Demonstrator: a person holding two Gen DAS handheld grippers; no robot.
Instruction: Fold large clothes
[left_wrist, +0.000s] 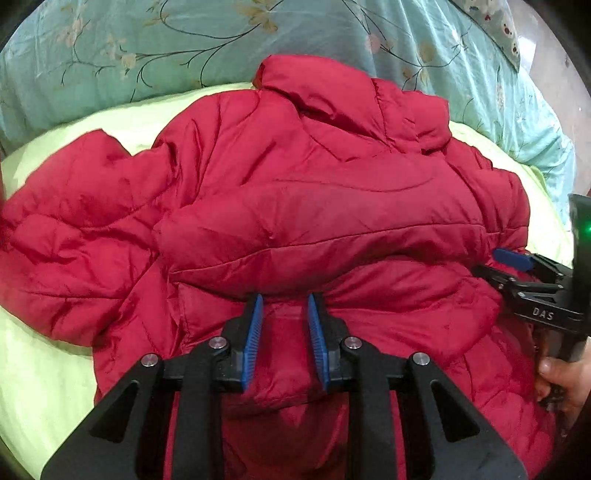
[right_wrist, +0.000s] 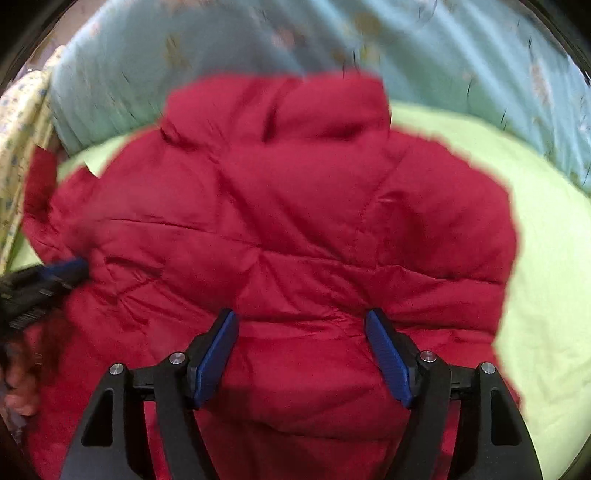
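Puffy quilted red jacket (left_wrist: 295, 206) on smooth lime sheet (left_wrist: 44, 376); left gripper (left_wrist: 285, 343) jaws pinch a fold, right gripper (right_wrist: 301, 354) jaws wide.

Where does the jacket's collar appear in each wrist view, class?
Left wrist view: the collar sits top centre, against the floral quilt.
Right wrist view: collar top centre, blurred, slightly left of middle.
Shared landmark: the green sheet under the jacket, seen in both.

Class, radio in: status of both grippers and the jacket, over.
Left gripper pinching fold of red quilted puffer jacket. Right gripper open above it. Nothing in the way.
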